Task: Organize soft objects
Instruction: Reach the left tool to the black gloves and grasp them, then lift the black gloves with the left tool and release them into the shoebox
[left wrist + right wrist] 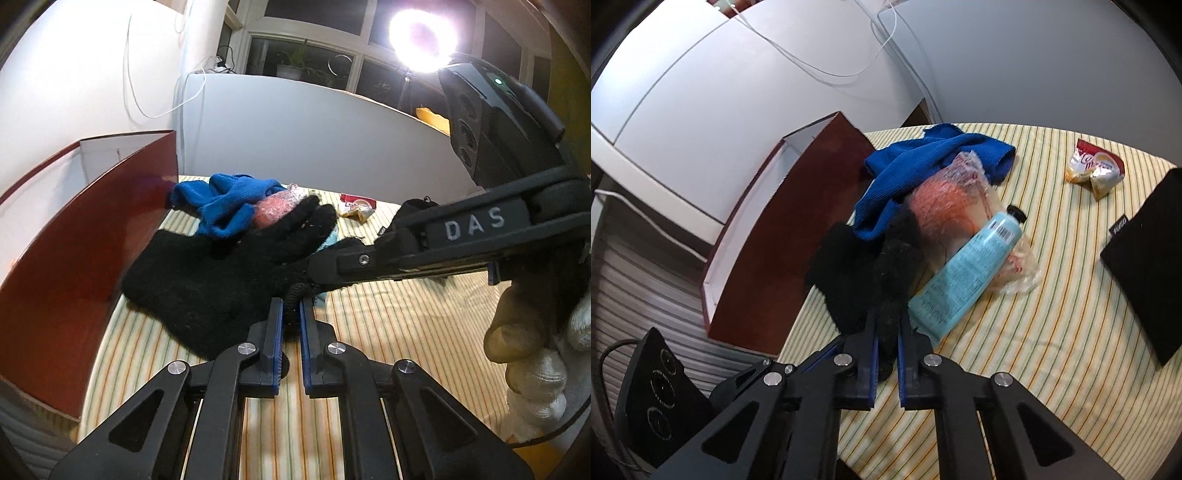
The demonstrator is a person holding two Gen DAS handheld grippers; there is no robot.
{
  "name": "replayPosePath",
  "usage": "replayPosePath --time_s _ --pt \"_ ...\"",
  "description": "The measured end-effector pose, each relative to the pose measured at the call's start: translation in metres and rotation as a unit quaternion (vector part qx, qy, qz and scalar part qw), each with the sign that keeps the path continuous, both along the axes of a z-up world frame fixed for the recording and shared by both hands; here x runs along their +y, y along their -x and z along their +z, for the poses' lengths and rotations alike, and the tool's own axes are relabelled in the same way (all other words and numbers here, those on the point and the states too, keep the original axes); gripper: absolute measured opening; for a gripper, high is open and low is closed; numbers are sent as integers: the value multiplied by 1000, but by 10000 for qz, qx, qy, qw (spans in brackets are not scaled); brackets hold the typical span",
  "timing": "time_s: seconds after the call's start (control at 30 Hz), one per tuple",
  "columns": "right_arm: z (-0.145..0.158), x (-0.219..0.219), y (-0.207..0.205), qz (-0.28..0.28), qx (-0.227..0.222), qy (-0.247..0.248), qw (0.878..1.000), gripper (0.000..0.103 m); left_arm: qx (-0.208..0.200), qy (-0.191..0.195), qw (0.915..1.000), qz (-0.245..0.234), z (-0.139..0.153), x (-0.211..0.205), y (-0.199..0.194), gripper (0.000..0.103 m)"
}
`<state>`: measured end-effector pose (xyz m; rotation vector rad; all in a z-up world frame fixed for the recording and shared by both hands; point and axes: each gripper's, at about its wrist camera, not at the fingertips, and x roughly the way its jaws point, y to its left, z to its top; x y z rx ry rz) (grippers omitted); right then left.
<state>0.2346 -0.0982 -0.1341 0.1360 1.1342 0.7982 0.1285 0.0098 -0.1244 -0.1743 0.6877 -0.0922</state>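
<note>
Over on the left, the dark red box (92, 229) is standing open at the edge of the striped tablecloth (388, 314), its white inside showing. Just beside it the black knit glove (207, 273) is sprawling across the cloth, its fingers lying over the blue cloth (229, 203) and the pink bundle in clear plastic (275, 210). Front and centre, the left gripper (291, 314) is pinching the glove's cuff, its blue pads nearly together with only black knit between them. Coming in from the right, the right gripper (325, 269) is biting into the same glove, a gloved hand (532, 343) wrapping its handle.

From the right wrist view, the right gripper (887, 332) is clamping a fold of black knit glove (864, 269), jaws almost closed. Further right, the pale blue tube (967, 269) is lying on crumpled plastic, then the snack packet (1095, 170), and a black pouch (1148, 266) at the far edge.
</note>
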Motion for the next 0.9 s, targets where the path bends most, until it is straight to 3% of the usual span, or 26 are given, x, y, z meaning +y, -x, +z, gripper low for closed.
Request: replayPosePath --time_s 0.57,0.9 --pt "3 -29 66 -189 -32 -650 9977 7 -124 498 9984 -233 14 1 54 6" --pt "33 -34 88 -134 -291 -935 9951 6 -495 584 9967 -271 41 4 75 6"
